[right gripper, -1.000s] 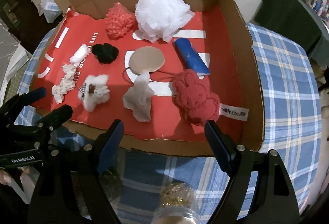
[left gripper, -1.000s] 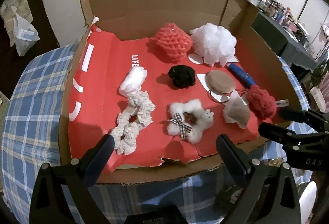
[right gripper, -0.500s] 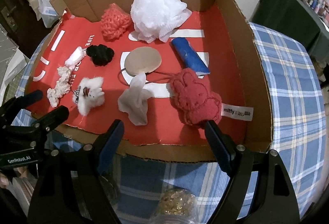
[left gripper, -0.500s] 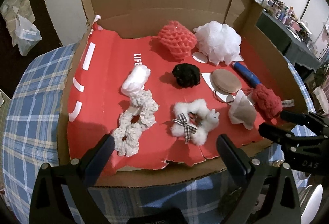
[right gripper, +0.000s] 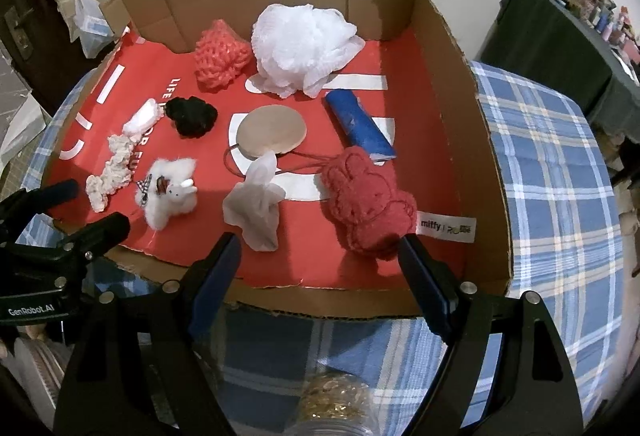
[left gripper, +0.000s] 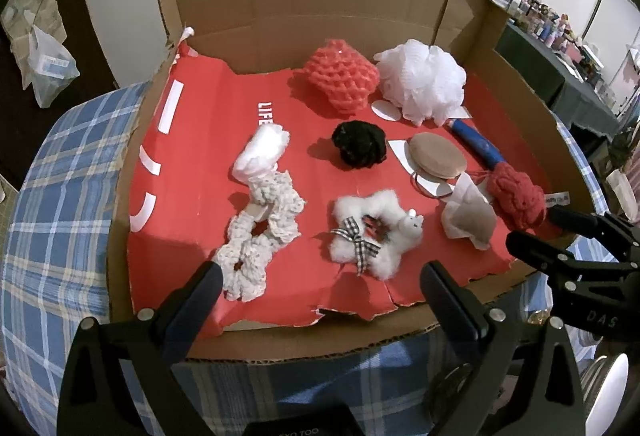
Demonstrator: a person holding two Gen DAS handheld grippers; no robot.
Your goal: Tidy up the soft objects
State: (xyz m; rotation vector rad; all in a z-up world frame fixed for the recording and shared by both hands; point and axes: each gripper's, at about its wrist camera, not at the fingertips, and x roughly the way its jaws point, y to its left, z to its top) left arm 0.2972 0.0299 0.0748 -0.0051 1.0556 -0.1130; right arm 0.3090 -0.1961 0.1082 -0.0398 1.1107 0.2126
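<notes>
**Red-lined box of soft items, both grippers poised at its near edge**

Red paper lines the floor of a cardboard box (right gripper: pixel 476 140) that sits on a desk (right gripper: pixel 560 164) under a blue plaid cloth. Soft items lie spread across the liner, none stacked. The right gripper (right gripper: pixel 320 256) hangs over the near wall, jaws spread wide, nothing between them. The left gripper (left gripper: pixel 320 284) hangs likewise, jaws apart and empty.

Key relation: the red knitted bunny (right gripper: pixel 368 204) lies just ahead of the right gripper's right finger, its long axis running away from the gripper, ears toward the back. The right gripper is far nearer to it than the left. A grey-white crumpled cloth (right gripper: pixel 256 208) sits just ahead of the right gripper's left finger. The fluffy white scrunchie with a checked bow (left gripper: pixel 372 232) and the cream crochet scrunchie (left gripper: pixel 260 232) lie straight ahead of the left gripper.

Farther back: black scrunchie (left gripper: pixel 360 144), white fluffy roll (left gripper: pixel 262 152), coral knitted ball (left gripper: pixel 340 80), white mesh pouf (right gripper: pixel 304 44), tan round pad (right gripper: pixel 272 130), blue roll (right gripper: pixel 358 124).

Hard to tell: where items should end up, no sorting bins visible. A jar with gold contents (right gripper: pixel 334 408) is cut off at the right-wrist view's bottom edge. The thin cord near the tan pad is unclear at its ends.
</notes>
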